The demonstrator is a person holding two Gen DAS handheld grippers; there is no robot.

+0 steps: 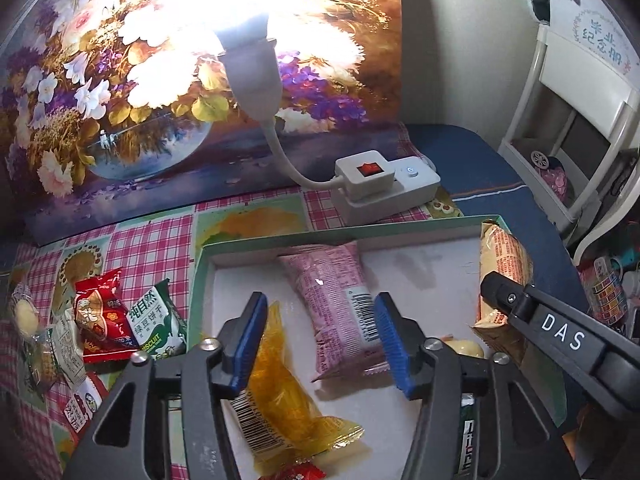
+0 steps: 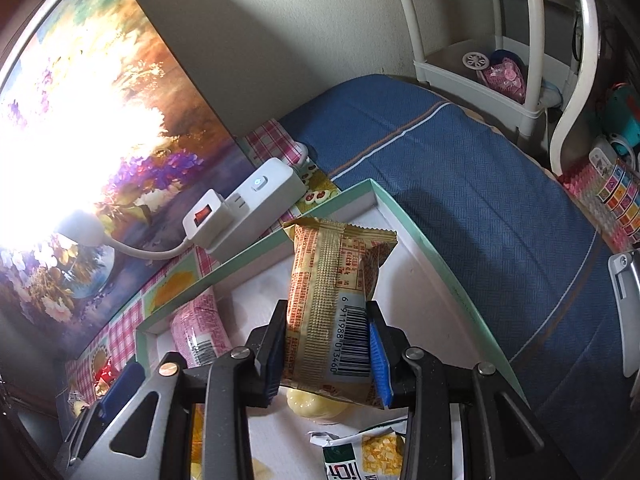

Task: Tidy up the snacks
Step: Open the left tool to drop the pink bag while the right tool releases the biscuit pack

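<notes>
A shallow white tray with a green rim [image 1: 340, 236] [image 2: 420, 240] lies on the checked tablecloth. Inside it are a pink snack packet [image 1: 340, 312] [image 2: 196, 332] and a clear yellow packet [image 1: 280, 392]. My left gripper [image 1: 322, 344] hovers over the tray, open; the pink packet's near end lies between its blue pads [image 1: 252, 344] without being pressed. My right gripper [image 2: 326, 344] is shut on a tan-and-yellow packet [image 2: 332, 296] [image 1: 504, 256], held tilted over the tray's right side. A pale round snack [image 2: 316, 404] lies under it.
On the cloth left of the tray lie a red packet [image 1: 100, 316], a green biscuit packet [image 1: 160, 320] and several others. Behind the tray are a white power strip [image 1: 384, 188], a bright gooseneck lamp [image 1: 248, 52] and a flower painting. Blue cloth and a white shelf [image 2: 480, 80] are at right.
</notes>
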